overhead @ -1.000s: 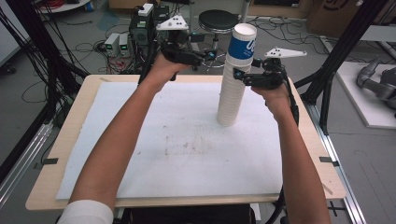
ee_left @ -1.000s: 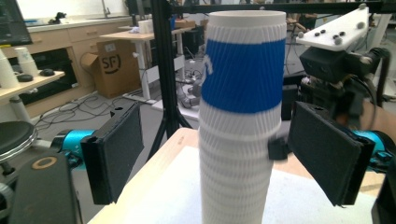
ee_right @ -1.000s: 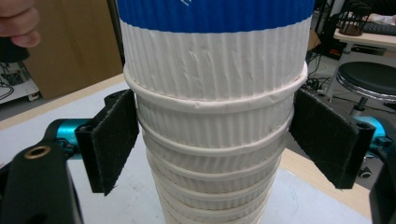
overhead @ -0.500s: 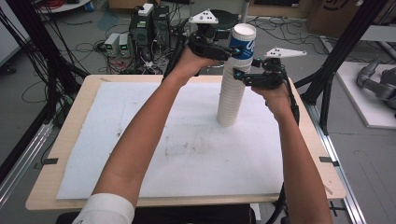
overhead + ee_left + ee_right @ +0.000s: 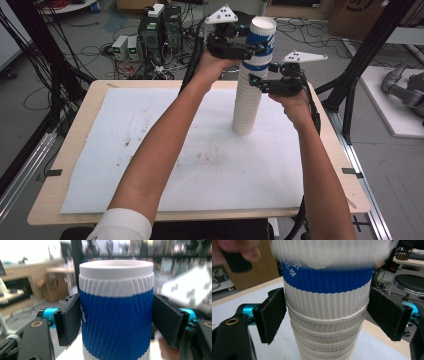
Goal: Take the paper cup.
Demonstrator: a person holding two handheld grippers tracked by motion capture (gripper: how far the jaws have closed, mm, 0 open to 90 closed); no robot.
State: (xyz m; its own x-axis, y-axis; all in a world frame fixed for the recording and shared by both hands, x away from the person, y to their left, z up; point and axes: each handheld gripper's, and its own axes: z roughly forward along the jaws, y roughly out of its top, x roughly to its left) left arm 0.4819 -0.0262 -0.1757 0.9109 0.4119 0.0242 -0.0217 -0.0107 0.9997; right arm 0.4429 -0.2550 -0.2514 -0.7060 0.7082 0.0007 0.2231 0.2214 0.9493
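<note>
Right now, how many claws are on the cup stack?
2. The left claw has just been closing and now clamps the top blue-banded cup; the right claw grips the paper cup stack just below. How many cups are nested, I cannot tell.

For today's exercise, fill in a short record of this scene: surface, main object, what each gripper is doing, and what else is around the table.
surface: wooden table covered by a white sheet
main object: tall stack of paper cups, upright on the sheet
top cup: blue band, white rim
left gripper: jaws have just been closing, pads now against the top cup's blue band
right gripper: lower on the stack, pads on either side of the white cups below, pressing at the sides
surroundings: electronics boxes and cables on the floor beyond the table
</note>
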